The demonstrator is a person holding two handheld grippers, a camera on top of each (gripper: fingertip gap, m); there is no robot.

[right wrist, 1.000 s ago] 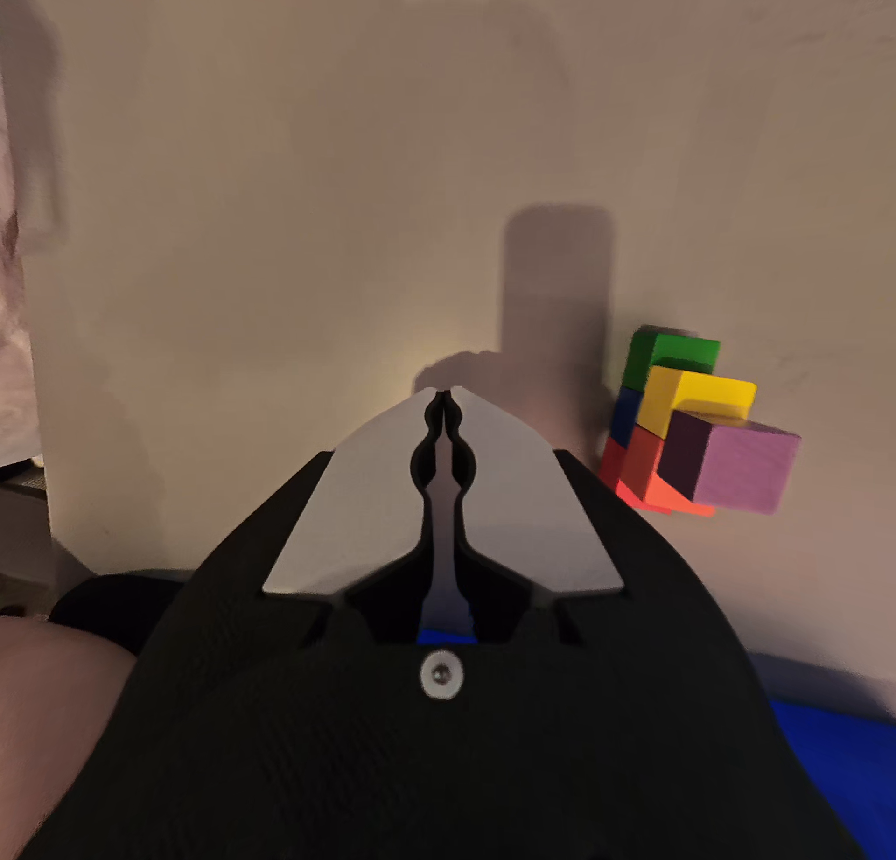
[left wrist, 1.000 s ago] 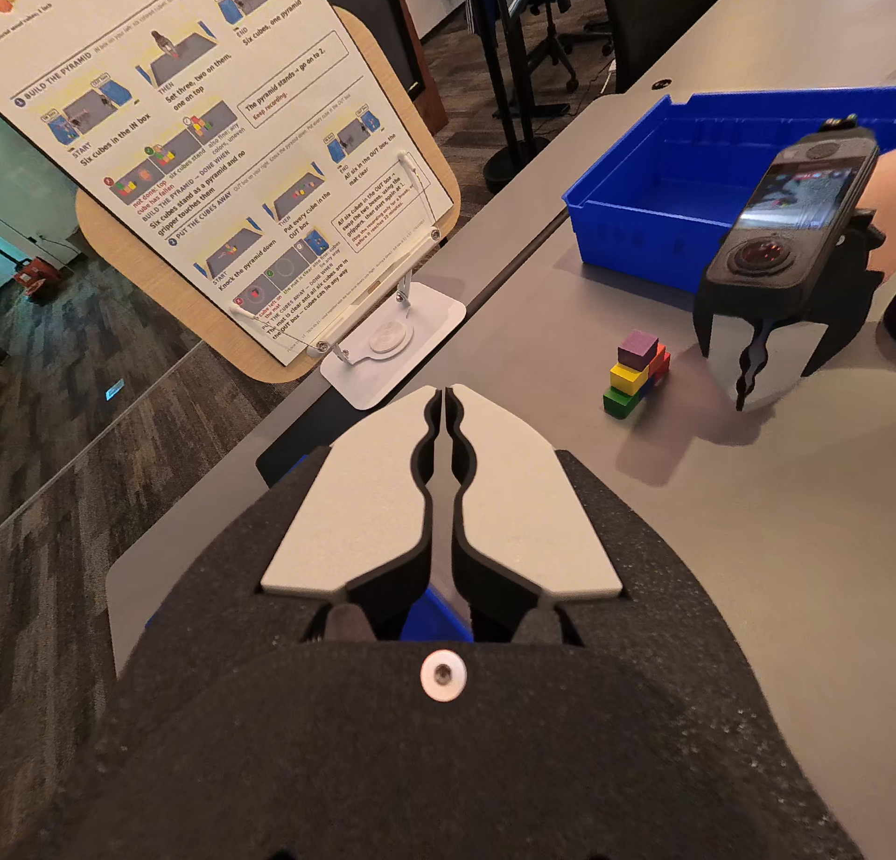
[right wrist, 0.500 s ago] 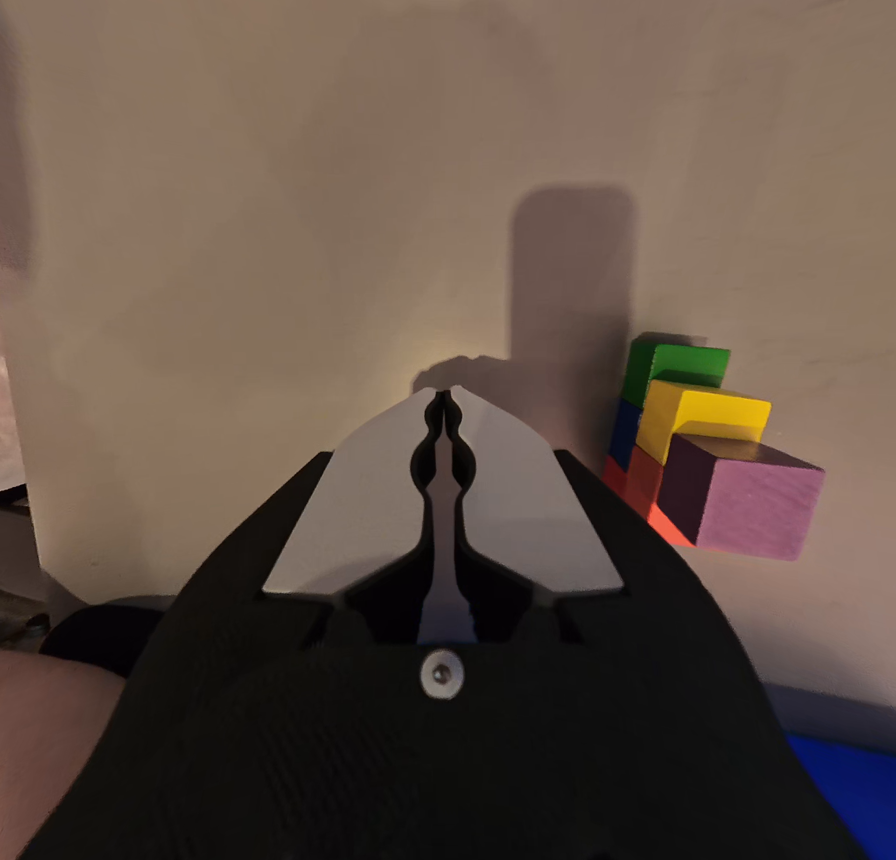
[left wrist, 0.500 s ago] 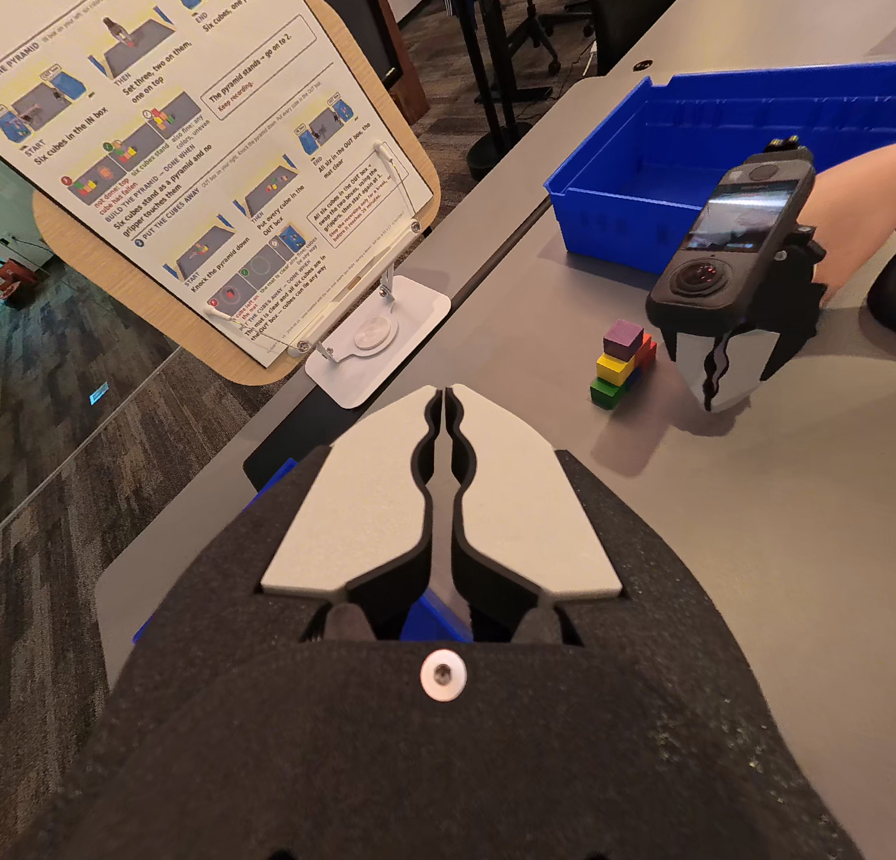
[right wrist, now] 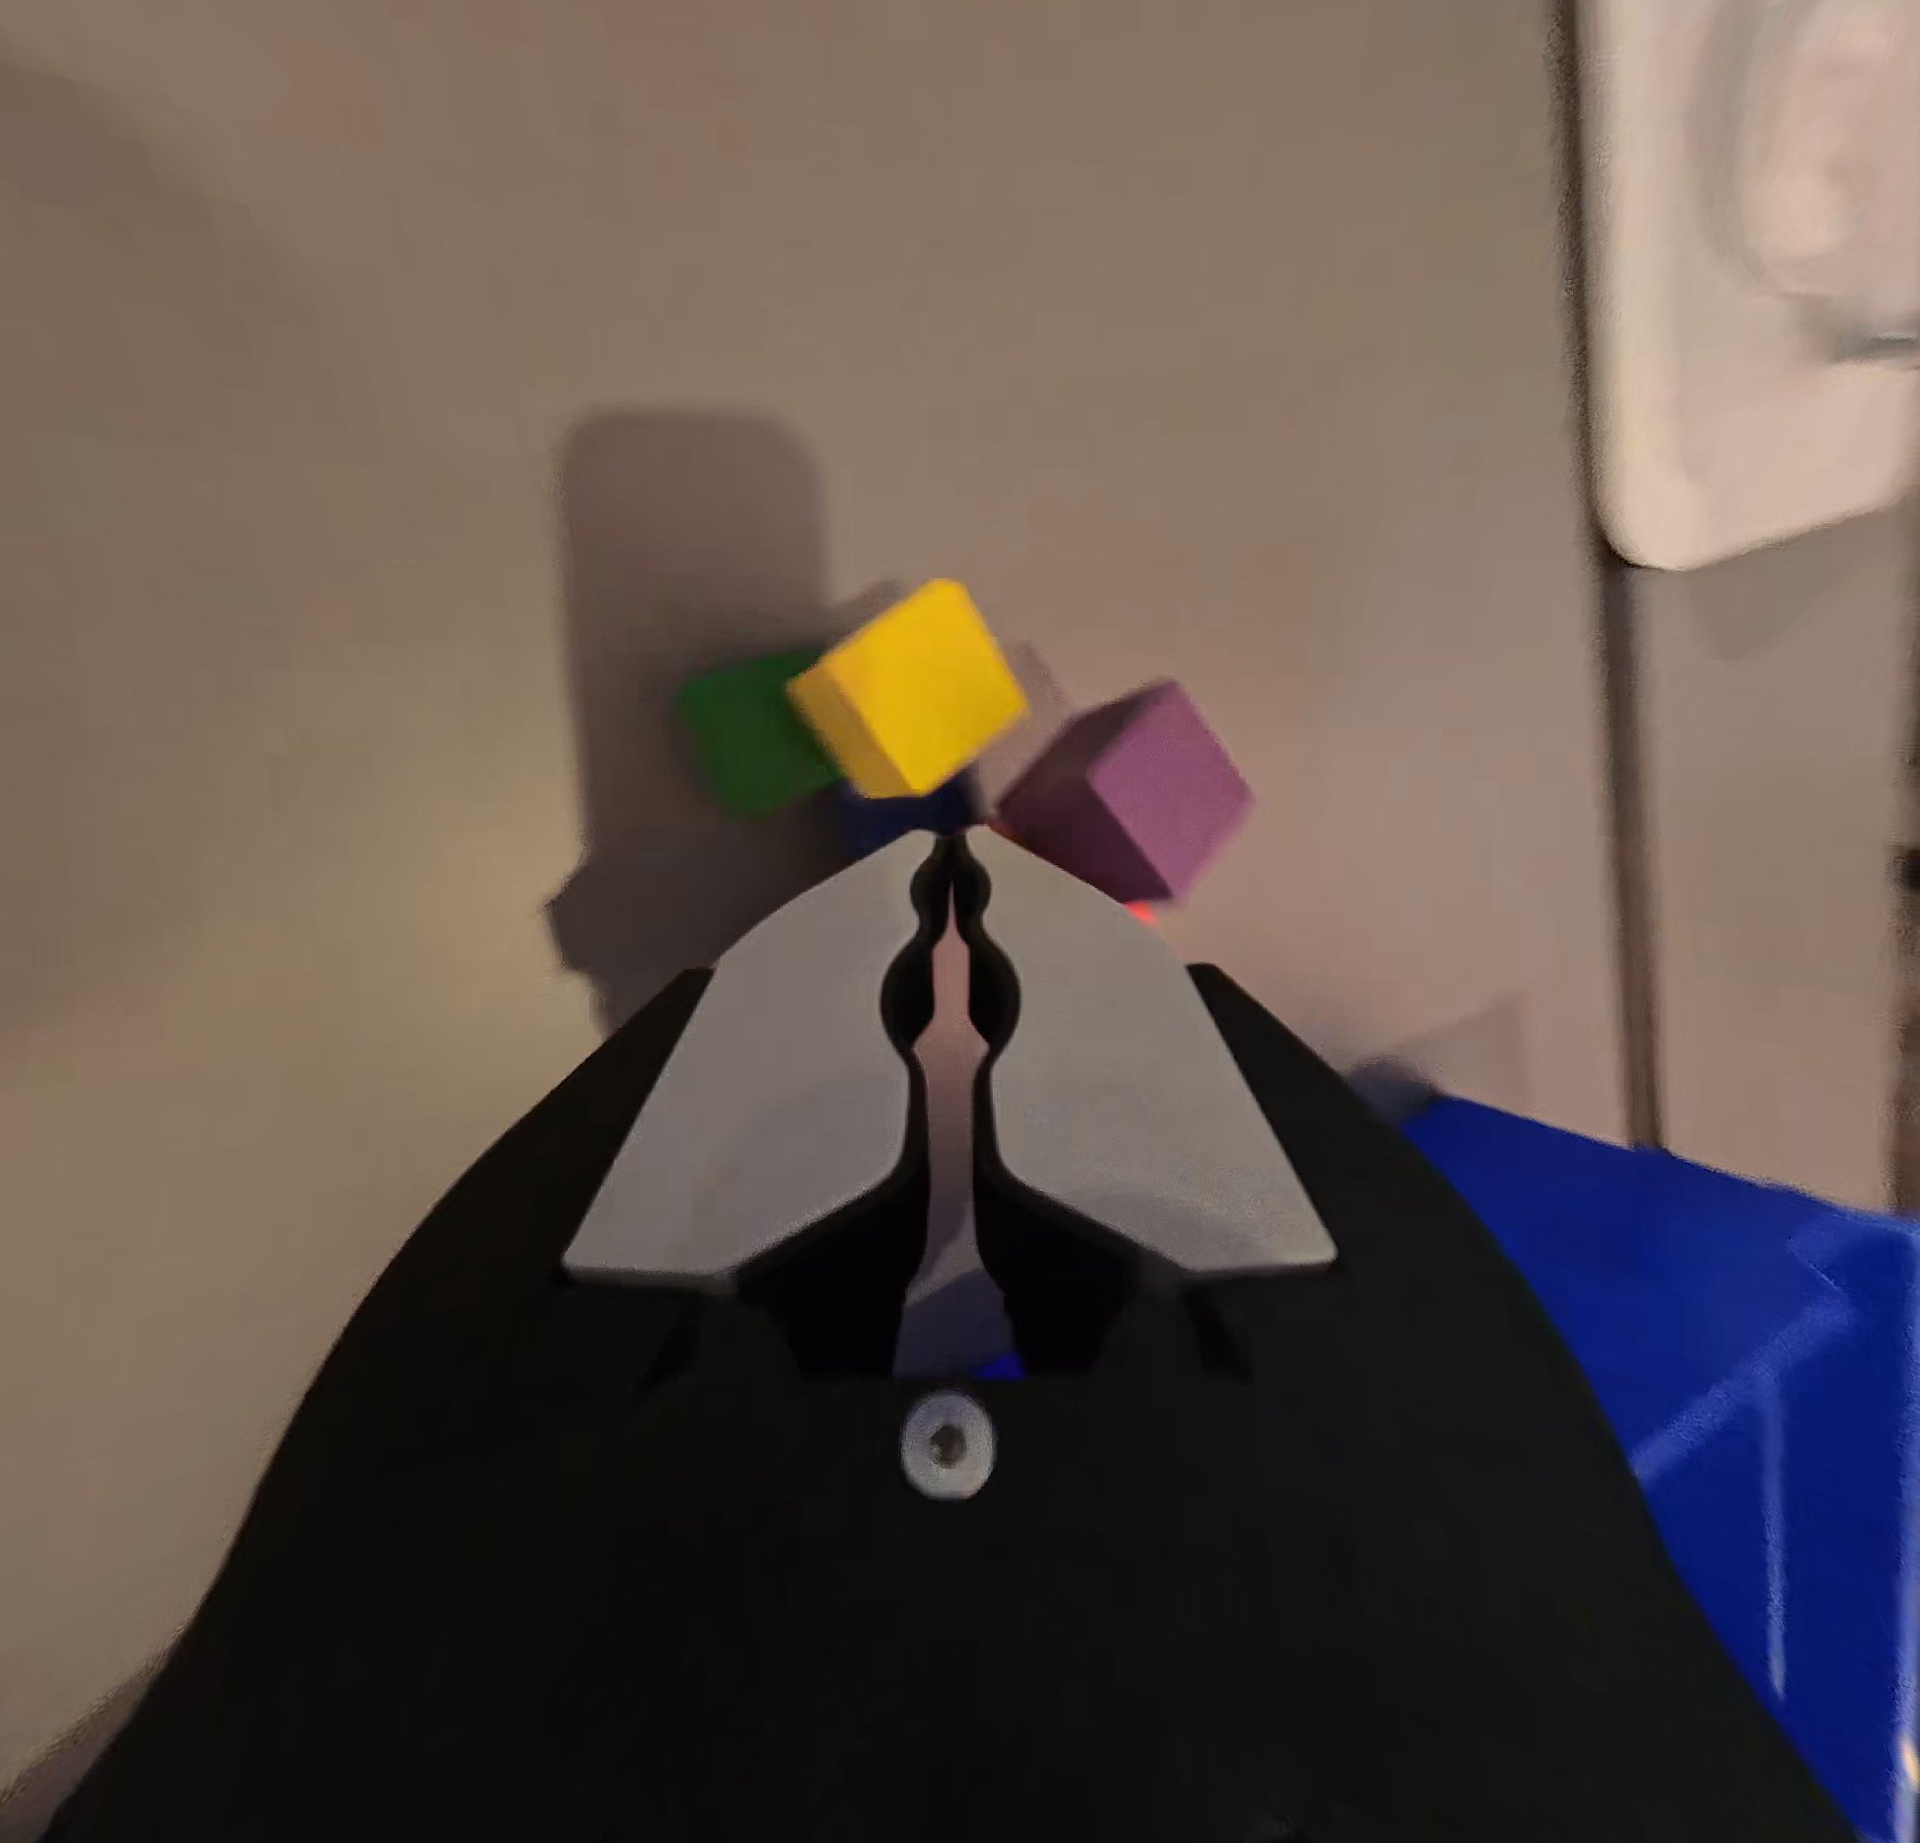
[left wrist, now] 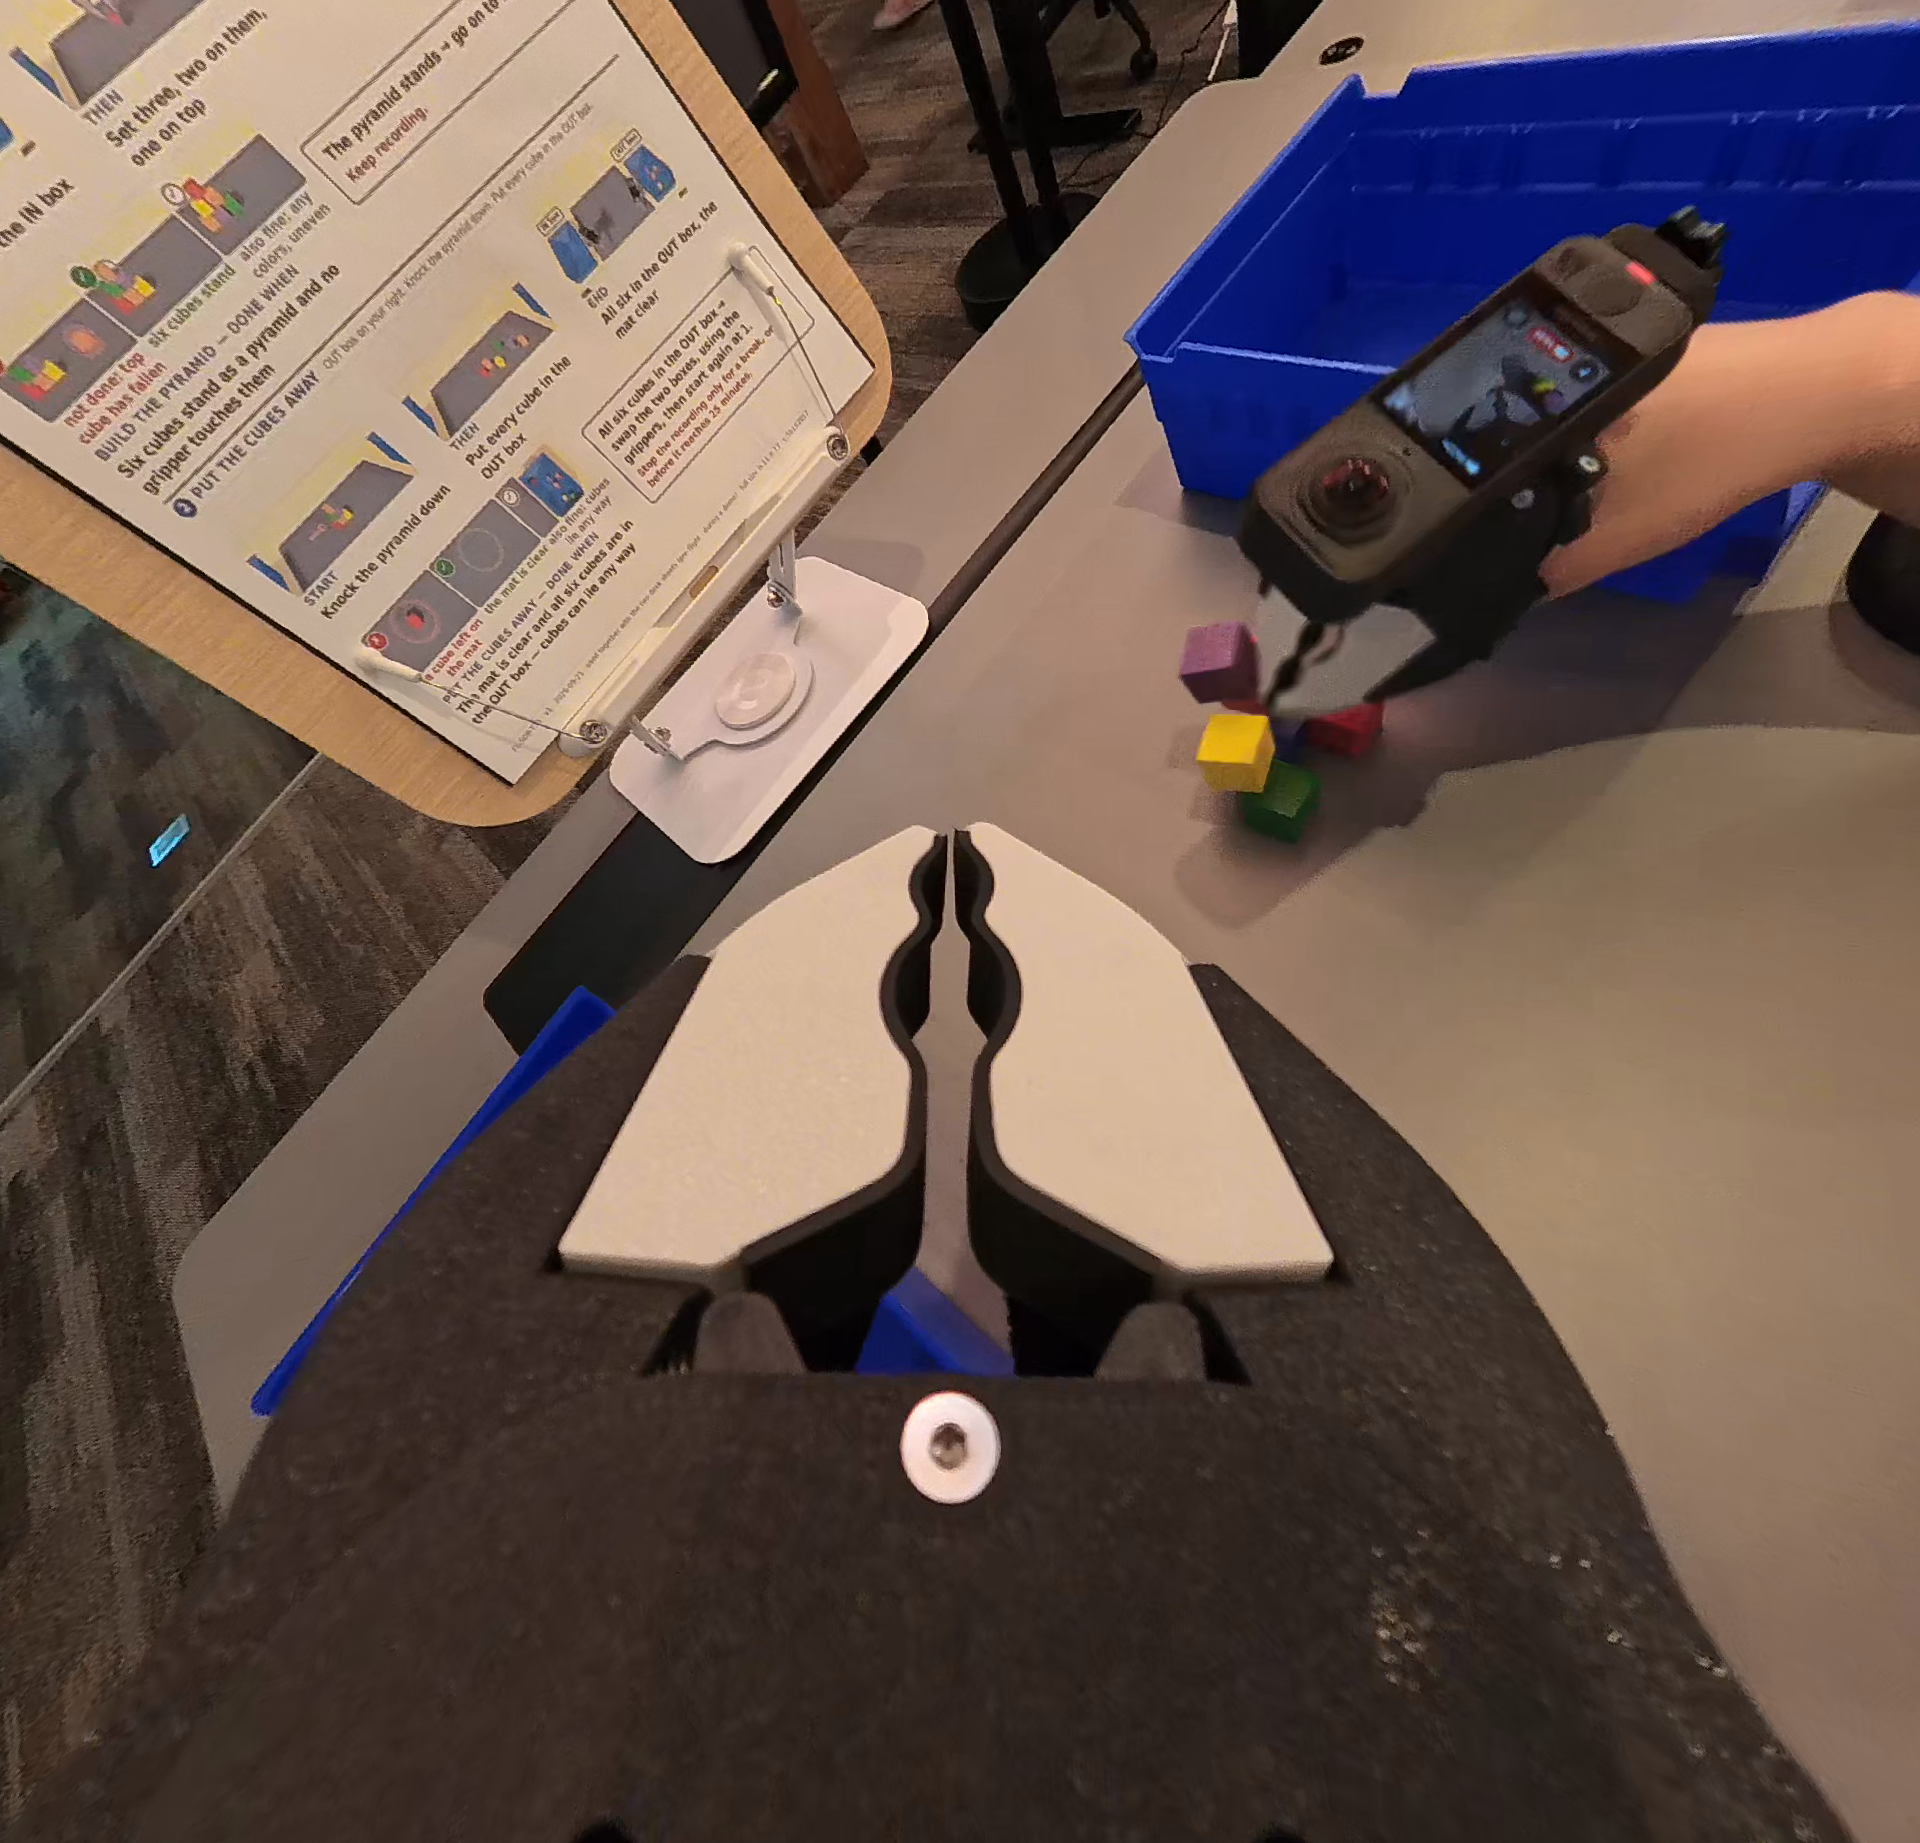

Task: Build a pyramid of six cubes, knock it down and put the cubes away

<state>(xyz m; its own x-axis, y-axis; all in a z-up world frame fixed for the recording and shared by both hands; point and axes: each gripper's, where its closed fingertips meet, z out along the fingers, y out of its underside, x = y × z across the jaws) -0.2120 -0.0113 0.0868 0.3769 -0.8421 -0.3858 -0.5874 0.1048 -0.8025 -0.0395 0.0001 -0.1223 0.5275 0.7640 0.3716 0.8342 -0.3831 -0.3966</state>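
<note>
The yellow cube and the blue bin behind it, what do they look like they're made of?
Yellow cube: probably painted wood, going by its flat matte colour and crisp edges; blur hides any grain. Blue bin: moulded plastic by the look of it, with a slight sheen, thin walls and a rolled rim.

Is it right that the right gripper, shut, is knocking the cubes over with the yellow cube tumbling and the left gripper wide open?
Not quite: the left gripper is shut, as the left wrist view shows. The rest holds: the right gripper, shut, is at the cubes, and the yellow cube is tilted mid-tumble.
</note>
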